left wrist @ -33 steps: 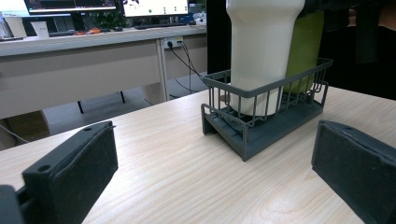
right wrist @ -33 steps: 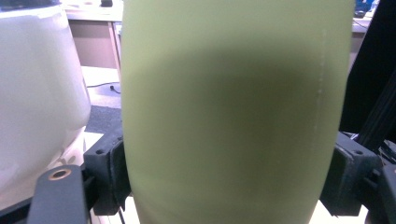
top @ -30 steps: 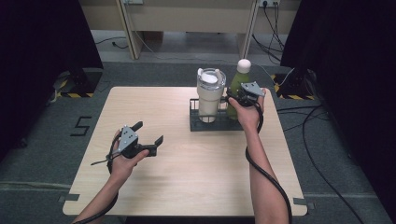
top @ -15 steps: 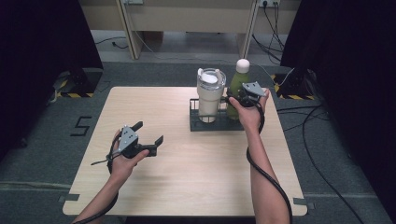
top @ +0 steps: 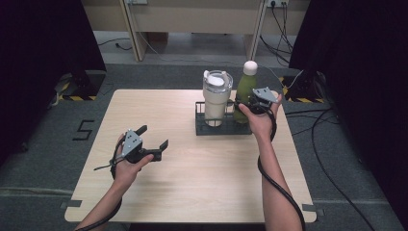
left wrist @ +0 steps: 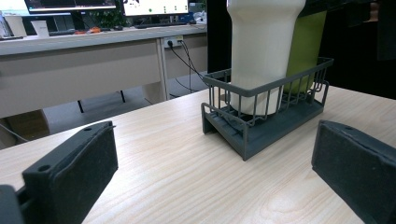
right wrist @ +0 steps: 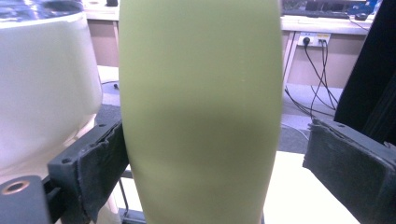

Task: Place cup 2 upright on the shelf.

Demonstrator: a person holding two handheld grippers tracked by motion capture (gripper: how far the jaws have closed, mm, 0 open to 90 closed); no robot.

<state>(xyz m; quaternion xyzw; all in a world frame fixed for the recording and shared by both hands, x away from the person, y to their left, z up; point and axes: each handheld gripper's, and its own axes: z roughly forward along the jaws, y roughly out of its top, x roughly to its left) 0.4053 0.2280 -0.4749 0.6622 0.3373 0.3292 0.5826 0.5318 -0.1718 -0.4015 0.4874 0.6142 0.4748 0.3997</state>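
A green bottle with a white cap stands upright in the right half of a dark wire rack at the table's far side. A cream tumbler with a lid stands beside it in the rack. My right gripper is open with its jaws on either side of the bottle; one jaw touches it, the other is a little apart. My left gripper hovers open over the table's left half, holding nothing, and faces the rack and tumbler.
The wooden table has bare room in front of the rack and around the left hand. Cables trail from both grippers and across the floor at right. Desks stand beyond the table's far edge.
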